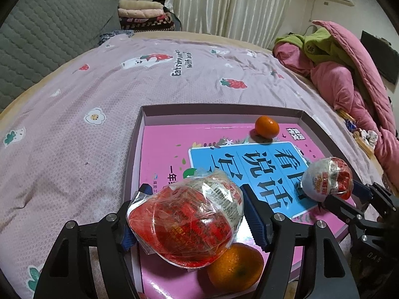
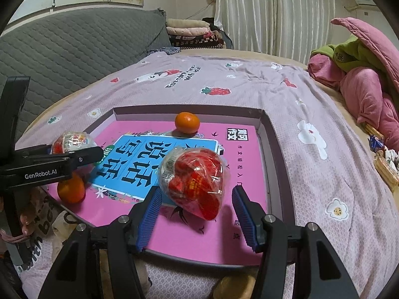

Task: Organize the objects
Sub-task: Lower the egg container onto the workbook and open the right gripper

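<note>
Crinkly red snack packs sit between both your claws over the tray [image 2: 270, 134]: left gripper [image 1: 197, 214] spread around one pack [image 1: 185, 220] (pads barely off it), right gripper [image 2: 197, 215] spread, its pack [image 2: 194, 182] touching only the left pad.

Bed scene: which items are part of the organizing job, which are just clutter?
Job: tray; two wrapped snacks; far orange; near orange.
Lying about: folded blankets; pink quilt; grey cover; packets at bed edge.
</note>
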### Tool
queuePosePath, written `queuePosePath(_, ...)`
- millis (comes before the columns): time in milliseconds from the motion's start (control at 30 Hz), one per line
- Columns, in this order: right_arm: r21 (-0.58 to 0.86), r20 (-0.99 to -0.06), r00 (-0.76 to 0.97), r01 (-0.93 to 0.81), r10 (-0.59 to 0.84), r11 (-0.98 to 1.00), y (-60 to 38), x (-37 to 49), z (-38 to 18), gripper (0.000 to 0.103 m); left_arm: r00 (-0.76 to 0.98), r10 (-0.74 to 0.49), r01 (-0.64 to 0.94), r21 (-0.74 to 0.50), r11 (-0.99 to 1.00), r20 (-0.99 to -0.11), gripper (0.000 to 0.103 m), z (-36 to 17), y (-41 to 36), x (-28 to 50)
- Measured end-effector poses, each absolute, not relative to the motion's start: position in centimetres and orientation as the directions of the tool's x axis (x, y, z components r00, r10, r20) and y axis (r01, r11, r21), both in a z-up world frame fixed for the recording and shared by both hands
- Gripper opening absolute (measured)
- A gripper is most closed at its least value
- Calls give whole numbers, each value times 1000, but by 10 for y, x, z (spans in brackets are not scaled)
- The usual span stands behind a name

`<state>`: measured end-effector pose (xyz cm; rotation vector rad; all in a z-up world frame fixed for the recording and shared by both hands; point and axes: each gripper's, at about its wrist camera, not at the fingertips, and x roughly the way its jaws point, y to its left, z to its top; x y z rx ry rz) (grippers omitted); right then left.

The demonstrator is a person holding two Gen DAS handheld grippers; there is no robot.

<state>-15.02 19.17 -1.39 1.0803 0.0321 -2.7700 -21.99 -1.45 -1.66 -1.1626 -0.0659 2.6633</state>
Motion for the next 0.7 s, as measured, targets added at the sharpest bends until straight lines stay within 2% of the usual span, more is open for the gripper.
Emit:
queuePosePath(200, 49, -669, -728, 161, -152, -986, 193, -149, -12, 61, -664, 237, -200, -136, -970, -709, 77, -15, -14, -219)
queuePosePath(700, 51, -662, -733, 165, -158, -985, 193, -147, -11, 62, -687, 234, -203, -127, -971, -688, 78, -7, -16, -214)
